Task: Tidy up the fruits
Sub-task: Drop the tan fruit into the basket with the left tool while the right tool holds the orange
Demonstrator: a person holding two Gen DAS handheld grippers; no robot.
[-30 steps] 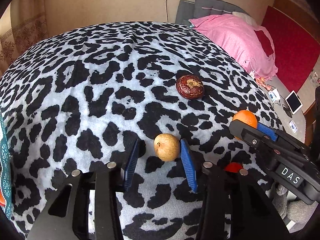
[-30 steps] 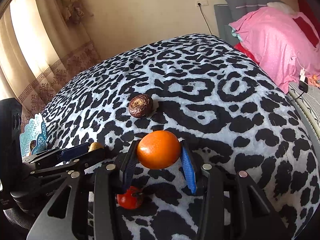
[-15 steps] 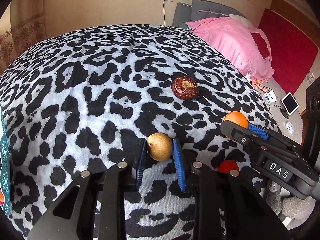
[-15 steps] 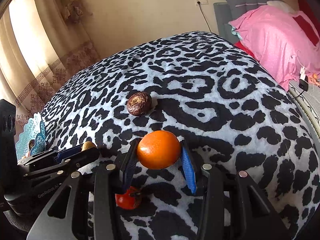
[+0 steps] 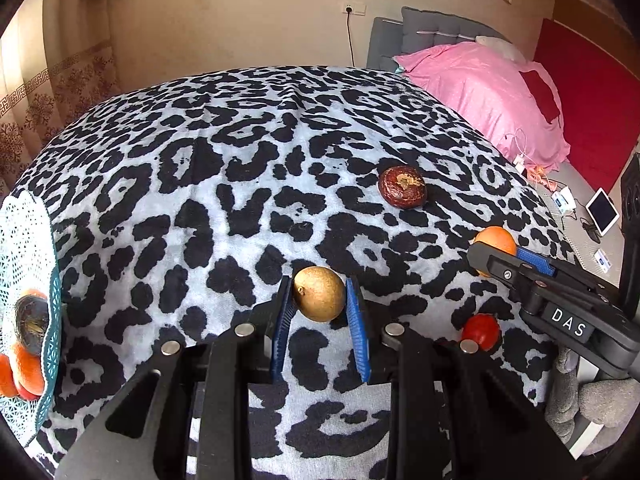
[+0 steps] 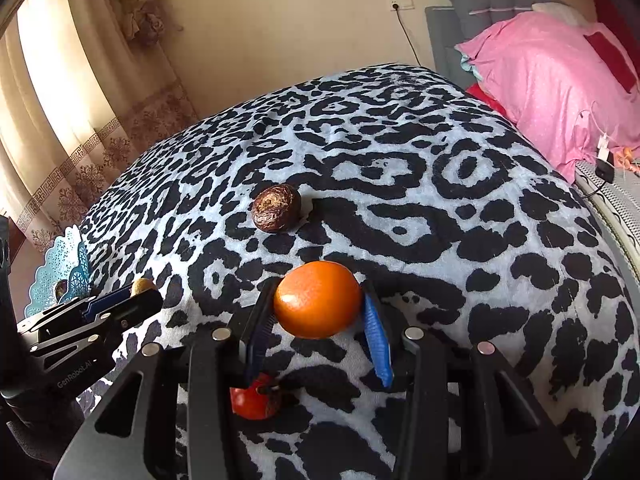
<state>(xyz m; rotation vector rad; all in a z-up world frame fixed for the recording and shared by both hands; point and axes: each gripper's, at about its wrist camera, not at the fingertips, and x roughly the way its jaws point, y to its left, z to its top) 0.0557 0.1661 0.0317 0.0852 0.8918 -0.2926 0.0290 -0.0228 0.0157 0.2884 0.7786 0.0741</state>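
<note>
My left gripper (image 5: 320, 300) is shut on a small tan pear-like fruit (image 5: 319, 298), held just above the leopard-print cloth. My right gripper (image 6: 318, 306) is shut on an orange (image 6: 318, 299), also seen at the right of the left wrist view as the orange (image 5: 496, 240). A dark brown wrinkled fruit (image 5: 402, 187) lies on the cloth beyond both grippers. A small red fruit (image 6: 252, 402) sits on the cloth under the right gripper's fingers. A teal lattice basket (image 5: 50, 320) at the far left holds oranges and a dark fruit.
The leopard-print cloth (image 5: 224, 168) covers a rounded table. A bed with a pink pillow (image 5: 480, 96) stands to the right. Curtains (image 6: 60, 80) hang at the left. A tablet (image 5: 602, 210) and cables lie on a low surface right of the table.
My left gripper closed on the tan fruit and lifted it, swinging left so the basket came into view. The right gripper kept hold of the orange.
</note>
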